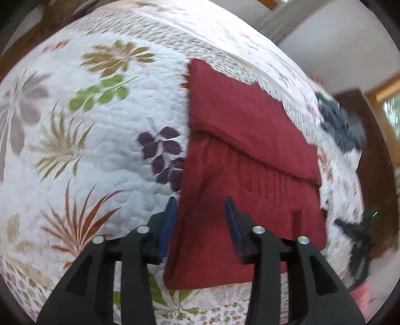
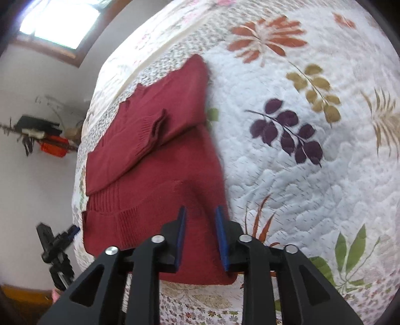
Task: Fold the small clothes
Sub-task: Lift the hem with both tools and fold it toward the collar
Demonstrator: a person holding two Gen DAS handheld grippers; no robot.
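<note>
Black plastic and blue pads nearest the lens: left gripper (image 1: pixel 201 207) with jaws apart, hovering over the near left edge of the garment, one blue pad over the quilt and the other over the knit. Right gripper (image 2: pixel 200 217) likewise with jaws apart, nothing between the pads, poised above the near hem on the garment's right side.

Just beyond the fingertips, a dark red knitted sweater (image 1: pixel 240 175), lying flat on a floral quilt (image 1: pixel 100 155) that covers a bed. Partly folded already: both sides turned inward, giving a narrow upright rectangle. Ribbed hem band nearest the grippers, with vertical ribbing visible above it. One sleeve (image 2: pixel 140 130) folded diagonally across the upper half, its ribbed cuff resting near the middle of the body. Neckline at the far end, jagged against the quilt's patterned border. Some motion blur along the garment's edges.

No brand, tag or legible writing visible on the sweater, the quilt or the grippers.

Around the sweater, white quilted fabric printed with leaves in purple, green, tan and rust. Farther off in the left wrist view, a dark blue garment (image 1: pixel 337 122) near the quilt's far right edge, well apart from the sweater. Beyond the bed, pale walls, wooden trim, and a bright window (image 2: pixel 60 22) in the right wrist view.
</note>
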